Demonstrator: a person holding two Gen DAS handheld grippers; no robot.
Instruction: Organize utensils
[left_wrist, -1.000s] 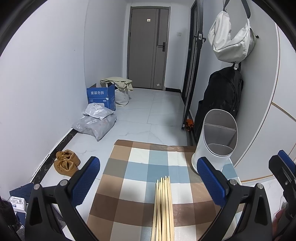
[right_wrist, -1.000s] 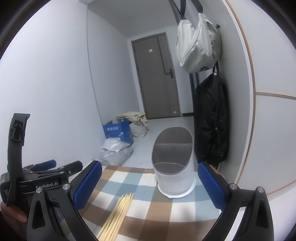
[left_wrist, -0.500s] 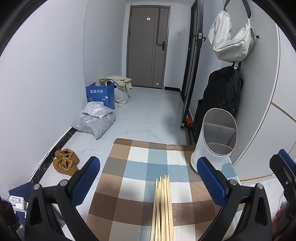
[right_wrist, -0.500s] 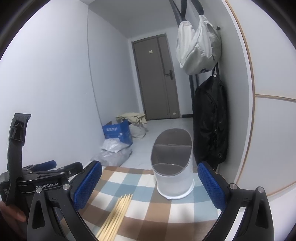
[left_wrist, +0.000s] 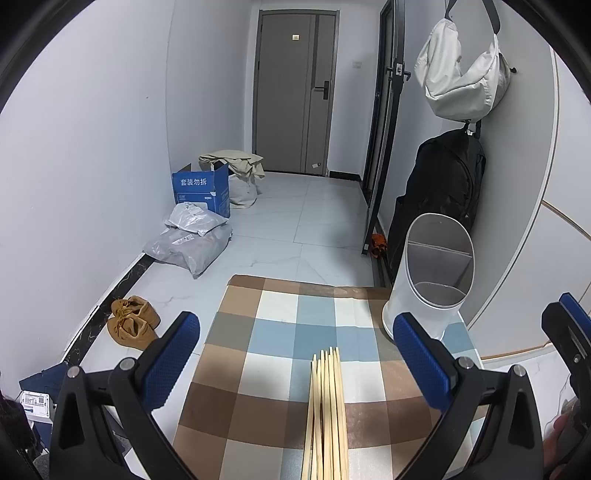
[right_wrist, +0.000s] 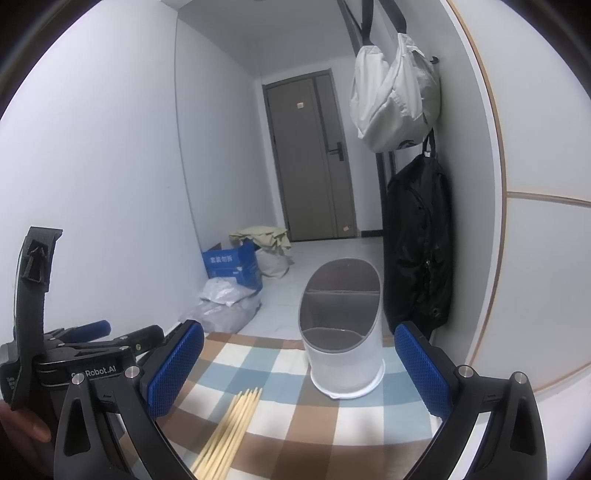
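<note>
Both jaws are standing wide apart, gripping nothing: my left gripper (left_wrist: 295, 365) is hovering over the bundle of chopsticks (left_wrist: 327, 406) lying on the checked cloth (left_wrist: 273, 339), and my right gripper (right_wrist: 299, 369) is facing the white holder (right_wrist: 343, 354) just beyond. I am judging it best to lower the left squarely across the bundle's middle, closing gently so no stick is rolling free.

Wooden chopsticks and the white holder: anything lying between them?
Nothing: only bare checked cloth separates the pale wooden chopsticks from the white oval utensil holder, clearest in the right wrist view.
</note>
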